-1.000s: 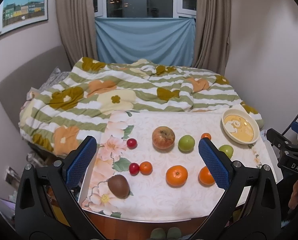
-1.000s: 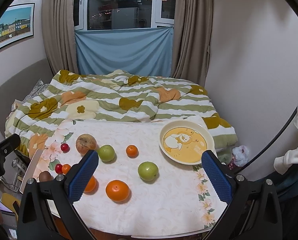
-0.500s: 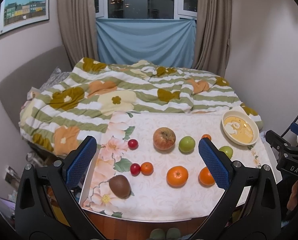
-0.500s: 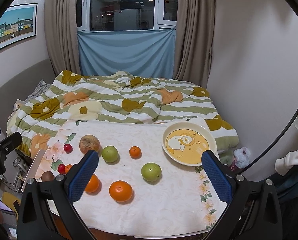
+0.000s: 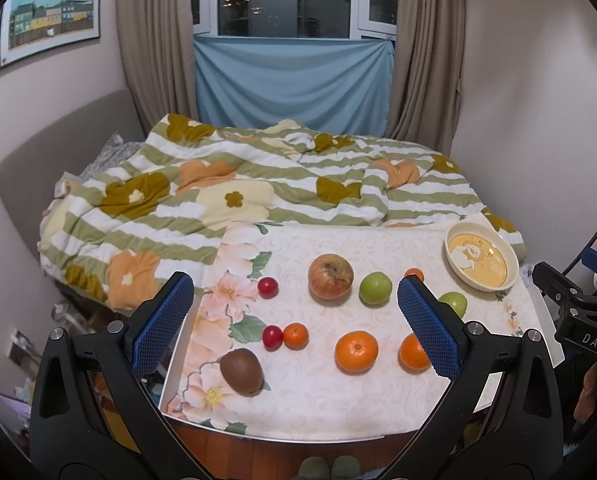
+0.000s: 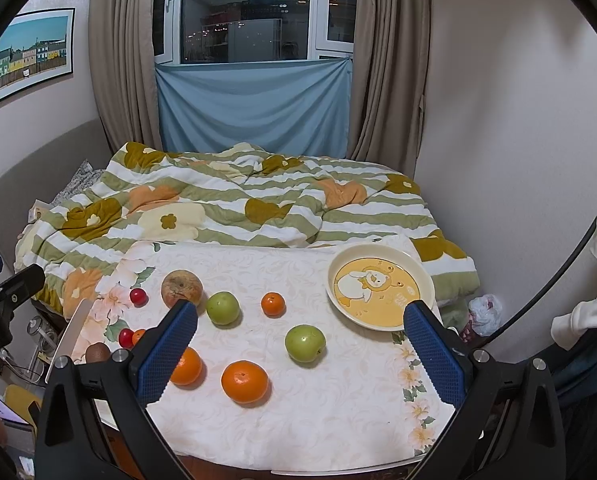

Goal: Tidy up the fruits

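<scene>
Fruit lies loose on a floral tablecloth (image 5: 318, 396): a brown kiwi (image 5: 241, 371), a large red-yellow apple (image 5: 330, 276), two green apples (image 6: 223, 308) (image 6: 305, 343), several oranges and mandarins (image 6: 245, 382) (image 5: 356, 351), and two red cherry tomatoes (image 5: 267, 287). A cream plate with a duck print (image 6: 379, 286) sits empty at the table's far right. My left gripper (image 5: 294, 320) is open and empty above the table's near edge. My right gripper (image 6: 302, 354) is open and empty, held above the near right part of the table.
A bed with a green-striped flowered quilt (image 5: 258, 192) lies right behind the table. Curtains and a window stand beyond it. Walls close in left and right. Clutter sits on the floor at the table's left (image 5: 22, 352). The other gripper's body shows at each view's edge (image 5: 578, 320).
Both grippers have tilted up and pulled back slightly, so the table sits a little lower in each view. No fruit has moved.
</scene>
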